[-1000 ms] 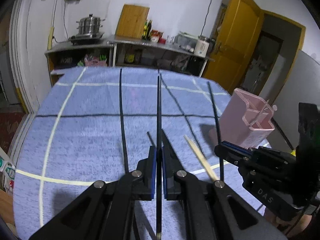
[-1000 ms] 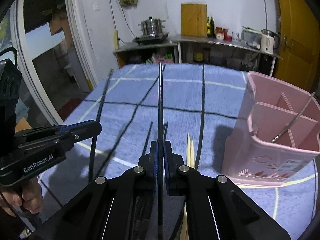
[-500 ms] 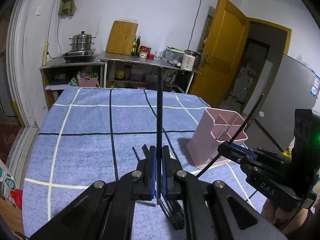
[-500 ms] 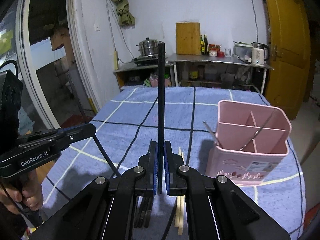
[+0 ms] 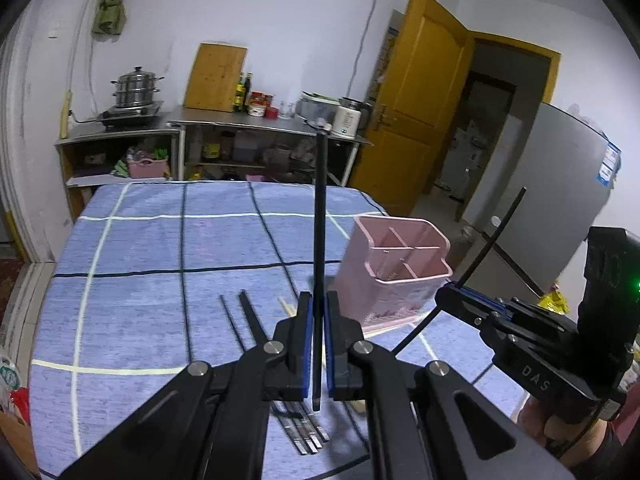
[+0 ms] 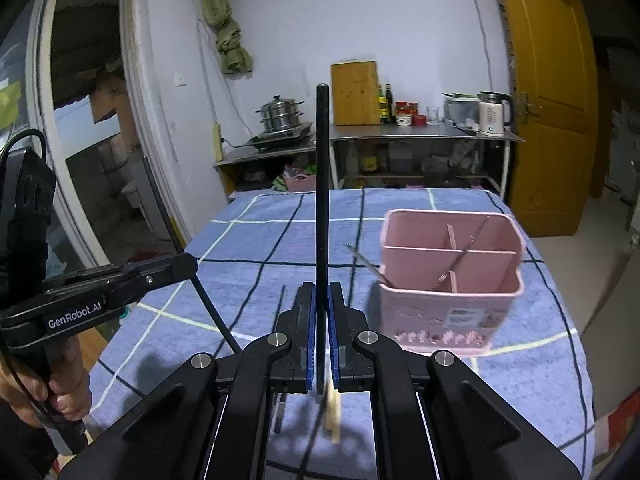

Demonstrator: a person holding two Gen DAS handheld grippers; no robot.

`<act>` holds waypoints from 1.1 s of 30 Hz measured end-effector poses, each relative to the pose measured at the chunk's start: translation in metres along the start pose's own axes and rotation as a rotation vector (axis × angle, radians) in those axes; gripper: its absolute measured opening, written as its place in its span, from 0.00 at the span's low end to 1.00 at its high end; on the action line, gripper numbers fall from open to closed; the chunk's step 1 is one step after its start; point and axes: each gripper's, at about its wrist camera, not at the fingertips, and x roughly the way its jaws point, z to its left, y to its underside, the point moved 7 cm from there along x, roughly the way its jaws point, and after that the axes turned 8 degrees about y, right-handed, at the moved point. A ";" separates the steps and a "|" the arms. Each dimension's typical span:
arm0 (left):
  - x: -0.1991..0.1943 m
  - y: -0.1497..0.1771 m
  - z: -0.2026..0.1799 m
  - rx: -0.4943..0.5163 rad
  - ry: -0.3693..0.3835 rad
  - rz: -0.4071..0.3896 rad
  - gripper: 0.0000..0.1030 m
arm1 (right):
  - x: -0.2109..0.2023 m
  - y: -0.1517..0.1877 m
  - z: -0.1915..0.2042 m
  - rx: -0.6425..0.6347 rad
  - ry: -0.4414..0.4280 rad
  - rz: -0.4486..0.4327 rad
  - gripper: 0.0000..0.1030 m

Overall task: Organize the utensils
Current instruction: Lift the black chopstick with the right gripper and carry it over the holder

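On the blue checked tablecloth things look maybe a third done, going by what's where. The pink holder stands upright toward the right side and already has a couple of thin metal utensils leaning in its compartments; I can't tell exactly what they are. Both grippers are busy right now. The left gripper is clamped tight on one black chopstick, held up off the table and pointing away from the camera. The right gripper is squeezed on another black chopstick the same way. Neither stick is over the holder yet, so my guess is that both are on their way there.

Plenty left though. A bunch of dark chopsticks with metal ends lies on the cloth just under the left gripper, two more dark ones sit beside them, and pale wooden chopsticks lie below the right gripper. All of that needs picking up.
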 end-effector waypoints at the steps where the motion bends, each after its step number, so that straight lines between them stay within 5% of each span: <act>1: 0.003 0.000 -0.004 -0.001 0.012 0.005 0.05 | -0.002 0.001 -0.005 0.008 0.006 0.001 0.06; 17: 0.035 -0.060 -0.072 0.038 0.147 -0.021 0.05 | -0.032 -0.038 -0.071 0.117 0.089 -0.087 0.06; 26: 0.046 -0.109 -0.082 0.061 0.153 -0.089 0.05 | -0.035 -0.080 -0.090 0.150 0.110 -0.159 0.06; 33: 0.066 -0.116 -0.073 0.054 0.137 -0.090 0.05 | -0.014 -0.087 -0.097 0.164 0.118 -0.147 0.06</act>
